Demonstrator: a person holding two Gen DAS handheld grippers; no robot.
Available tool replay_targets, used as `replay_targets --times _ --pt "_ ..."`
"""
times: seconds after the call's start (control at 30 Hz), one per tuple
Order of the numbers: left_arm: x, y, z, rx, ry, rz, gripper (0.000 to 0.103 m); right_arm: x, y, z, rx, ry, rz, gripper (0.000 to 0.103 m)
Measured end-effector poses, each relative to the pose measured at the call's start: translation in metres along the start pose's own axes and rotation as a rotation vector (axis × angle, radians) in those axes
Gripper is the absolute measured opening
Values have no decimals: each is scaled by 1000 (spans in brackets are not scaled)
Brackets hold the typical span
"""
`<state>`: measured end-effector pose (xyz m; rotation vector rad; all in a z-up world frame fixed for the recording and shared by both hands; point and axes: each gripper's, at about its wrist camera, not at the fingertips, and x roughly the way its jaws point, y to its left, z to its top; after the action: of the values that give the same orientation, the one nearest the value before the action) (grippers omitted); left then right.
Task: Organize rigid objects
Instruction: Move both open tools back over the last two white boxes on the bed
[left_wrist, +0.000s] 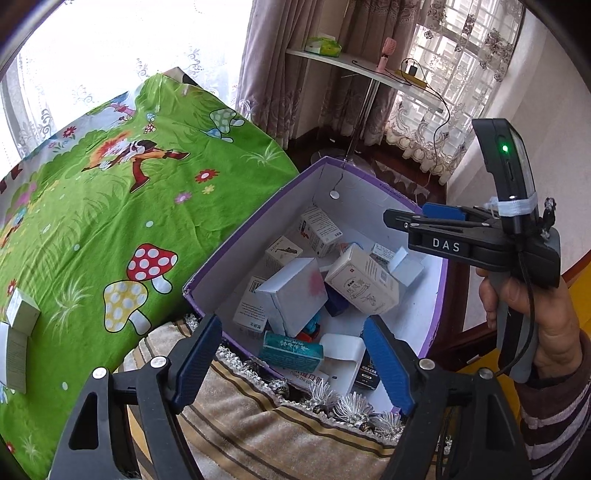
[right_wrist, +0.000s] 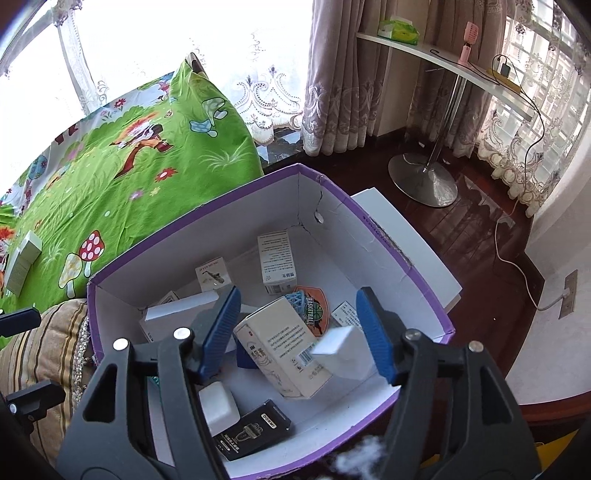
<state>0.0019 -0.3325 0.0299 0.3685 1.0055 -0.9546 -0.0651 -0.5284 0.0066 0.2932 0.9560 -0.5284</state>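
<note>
Two hand-held grippers hang over a purple-edged cardboard box (right_wrist: 334, 195) half filled with small cartons, beside a bed spread in a green cartoon sheet (left_wrist: 110, 192).

The right gripper (right_wrist: 299, 336) points steeply down into the box with its blue pads spread apart; nothing is pressed between them. Directly below and between its fingers lies a cream carton with printed text and a barcode (right_wrist: 280, 350), tilted, its long axis running from the upper left near the left pad down toward the lower right. A small white box (right_wrist: 341, 350) sits just inside the right pad, blurred, so whether it rests on anything cannot be told. Below the left finger lie a white block (right_wrist: 218, 406) and a black carton (right_wrist: 255, 430), its long axis slanting up to the right.

The left gripper (left_wrist: 295, 358) stands open too, with nothing in its grip, above the near rim of the box and a striped, tasselled cushion (left_wrist: 258, 424). Between its pads a teal carton (left_wrist: 291, 350) lies nearly level, long axis across the view. Ahead and to its right, a person's hand (left_wrist: 532, 314) holds the right gripper. Two pale cartons (left_wrist: 20, 310) lie on the sheet well off to its left.
</note>
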Motion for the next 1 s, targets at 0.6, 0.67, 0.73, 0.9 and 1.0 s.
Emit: replay_targets --times 0.6,0.67,0.73,0.9,1.0 --pt "-35 71 7 -73 -148 195 81 -27 49 23 -59 -108 -8 89" --pt "-40 87 5 -113 -161 170 81 -30 60 27 -65 -127 6 91" --pt "-43 105 3 -149 -166 165 81 -32 73 30 -85 -157 18 92" --pt "-49 150 -7 -248 -170 179 81 -28 116 37 -221 -153 17 93" --pt "-55 178 -15 -307 -175 214 81 -25 138 41 -249 -128 47 93"
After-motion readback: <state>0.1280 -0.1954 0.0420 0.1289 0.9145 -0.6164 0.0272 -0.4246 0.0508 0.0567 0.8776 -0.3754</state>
